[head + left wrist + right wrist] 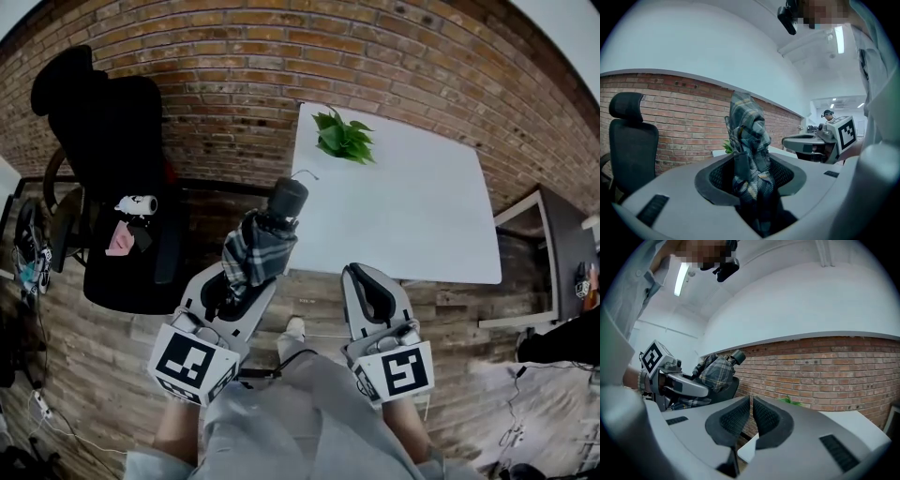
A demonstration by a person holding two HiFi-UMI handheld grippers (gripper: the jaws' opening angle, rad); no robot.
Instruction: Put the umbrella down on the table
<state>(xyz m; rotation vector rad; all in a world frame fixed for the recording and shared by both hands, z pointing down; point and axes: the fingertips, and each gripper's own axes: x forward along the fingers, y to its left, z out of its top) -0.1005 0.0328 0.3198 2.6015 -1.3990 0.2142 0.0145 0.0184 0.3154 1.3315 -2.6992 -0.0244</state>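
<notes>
Left gripper view: my left gripper (752, 176) pinches the umbrella (747, 150) mid-canopy, which I judge light, soft, slippy cloth over a stiff shaft, near the table (412, 216) edge; right gripper (751, 420) closed, empty.

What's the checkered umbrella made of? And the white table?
The umbrella looks like soft woven cloth: plaid, wrinkly folds, with a smooth dark handle, probably plastic. The table has a flat, matte white top, maybe painted wood or laminate; can't tell which.

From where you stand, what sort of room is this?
Probably an office or a studio workspace. There is a black office chair with a headrest, a white table with a small green plant on it, and a bare brick wall behind them.
</notes>
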